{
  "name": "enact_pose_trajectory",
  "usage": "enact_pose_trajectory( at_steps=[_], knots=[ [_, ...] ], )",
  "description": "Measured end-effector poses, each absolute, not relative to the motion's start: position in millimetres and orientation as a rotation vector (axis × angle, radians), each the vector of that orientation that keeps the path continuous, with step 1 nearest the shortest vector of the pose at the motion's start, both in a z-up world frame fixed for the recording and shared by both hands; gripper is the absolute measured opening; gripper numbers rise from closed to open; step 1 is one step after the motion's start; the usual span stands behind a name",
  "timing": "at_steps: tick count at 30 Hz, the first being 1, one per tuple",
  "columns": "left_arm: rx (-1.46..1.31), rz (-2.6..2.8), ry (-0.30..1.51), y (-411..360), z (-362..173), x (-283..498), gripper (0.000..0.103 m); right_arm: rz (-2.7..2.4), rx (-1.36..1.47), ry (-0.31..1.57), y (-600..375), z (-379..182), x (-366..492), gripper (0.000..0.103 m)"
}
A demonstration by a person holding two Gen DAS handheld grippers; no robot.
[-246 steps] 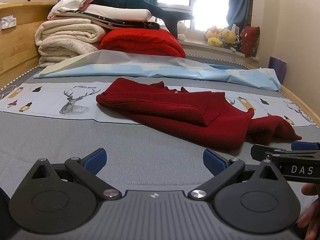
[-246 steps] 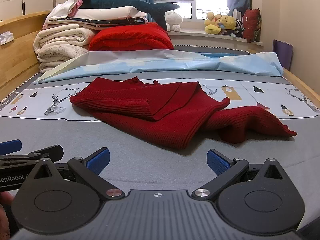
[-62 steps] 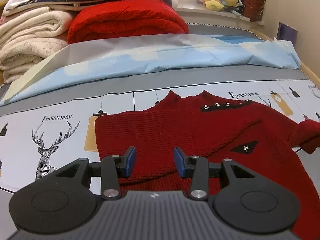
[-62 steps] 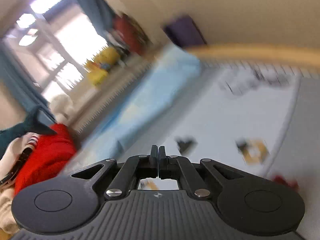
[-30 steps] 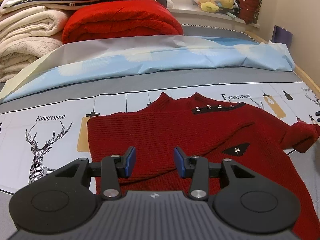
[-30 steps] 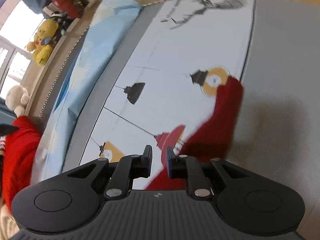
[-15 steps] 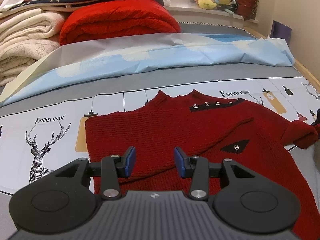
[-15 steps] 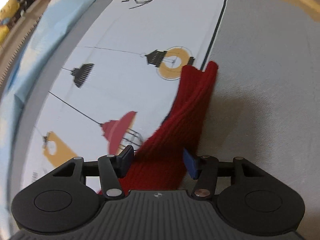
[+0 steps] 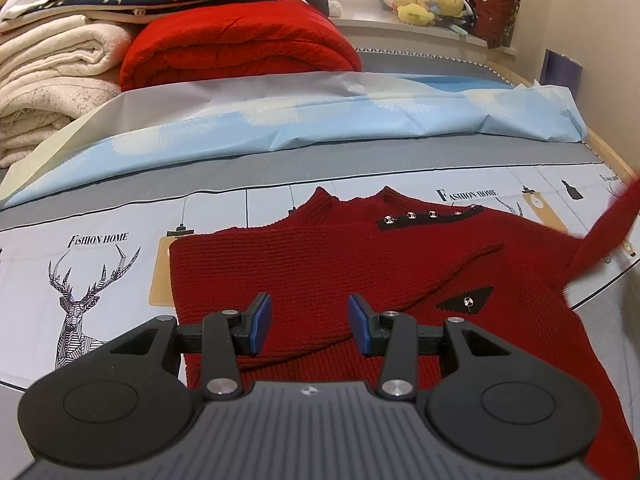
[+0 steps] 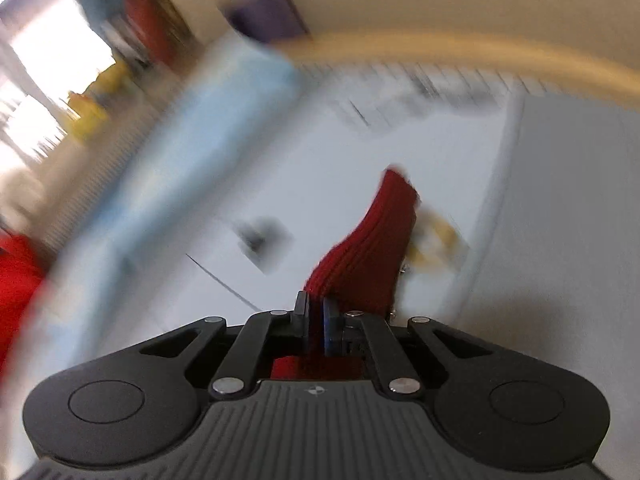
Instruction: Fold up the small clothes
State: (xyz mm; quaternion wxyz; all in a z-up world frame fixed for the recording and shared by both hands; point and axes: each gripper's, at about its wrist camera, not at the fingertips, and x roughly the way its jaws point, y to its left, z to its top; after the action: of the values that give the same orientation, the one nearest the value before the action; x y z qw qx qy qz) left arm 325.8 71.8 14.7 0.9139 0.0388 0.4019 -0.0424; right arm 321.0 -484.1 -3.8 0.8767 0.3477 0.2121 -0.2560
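Since half a second ago our right gripper has closed on the sleeve and lifted it. We see the red sweater flat on the bed sheet, our left gripper open above it. Right view is blurred.

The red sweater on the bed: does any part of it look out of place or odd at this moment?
One sleeve of the red sweater is off the bed, raised at the right edge and blurred. The right gripper is shut on it. The body lies flat, with a diagonal crease. The left gripper is open above the hem.
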Motion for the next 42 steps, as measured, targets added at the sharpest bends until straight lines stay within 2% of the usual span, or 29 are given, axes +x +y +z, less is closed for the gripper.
enact_pose_trajectory(
  at_steps=[2, 5, 6, 10, 12, 16, 23, 24, 27, 29, 30, 31, 33, 38, 40, 41, 42],
  knots=[
    [0.082, -0.089, 0.829, 71, 14, 326, 0.047, -0.487, 0.683, 0.253, -484, 17, 305, 0.005],
    [0.087, -0.093, 0.830, 71, 13, 326, 0.047, -0.511, 0.684, 0.175, -493, 11, 292, 0.005],
    [0.087, -0.094, 0.831, 71, 13, 326, 0.047, -0.547, 0.700, 0.208, -498, 1, 293, 0.005],
    [0.088, -0.099, 0.834, 70, 12, 327, 0.047, -0.744, 0.869, 0.565, -535, -71, 301, 0.005],
    [0.095, -0.101, 0.836, 70, 11, 327, 0.047, -0.817, 0.951, 0.643, -549, -95, 292, 0.005],
    [0.087, -0.095, 0.846, 74, 8, 331, 0.048, -0.855, 1.022, 0.634, -565, -102, 282, 0.005],
    [0.003, -0.107, 0.927, 90, -16, 347, 0.049, -1.002, 0.785, 0.656, -557, -92, 286, 0.000],
    [-0.008, -0.110, 0.938, 92, -22, 350, 0.049, -1.016, 0.763, 0.631, -556, -85, 285, 0.003],
    [-0.012, -0.118, 0.952, 92, -39, 363, 0.054, -0.895, 0.739, 0.570, -542, -60, 290, 0.005],
    [-0.015, -0.128, 0.958, 89, -47, 370, 0.059, -0.678, 0.738, 0.575, -520, -49, 305, 0.018],
    [-0.025, -0.137, 0.961, 86, -51, 374, 0.065, -0.521, 0.737, 0.595, -504, -45, 316, 0.035],
    [-0.035, -0.154, 0.960, 81, -54, 376, 0.067, -0.385, 0.728, 0.618, -487, -43, 325, 0.043],
    [-0.023, -0.195, 0.959, 70, -62, 380, 0.076, -0.091, 0.704, 0.704, -447, -46, 343, 0.043],
    [0.101, -0.223, 0.971, 39, -89, 385, 0.076, 0.235, 0.529, 0.974, -366, -84, 363, 0.043],
    [0.183, -0.183, 0.982, 34, -102, 388, 0.067, 0.172, 0.363, 1.114, -348, -108, 366, 0.043],
    [0.219, -0.157, 0.976, 35, -107, 389, 0.048, 0.164, 0.321, 1.088, -345, -112, 362, 0.042],
    [0.232, -0.153, 0.969, 38, -108, 390, 0.034, 0.169, 0.291, 1.068, -341, -110, 362, 0.042]
  ],
)
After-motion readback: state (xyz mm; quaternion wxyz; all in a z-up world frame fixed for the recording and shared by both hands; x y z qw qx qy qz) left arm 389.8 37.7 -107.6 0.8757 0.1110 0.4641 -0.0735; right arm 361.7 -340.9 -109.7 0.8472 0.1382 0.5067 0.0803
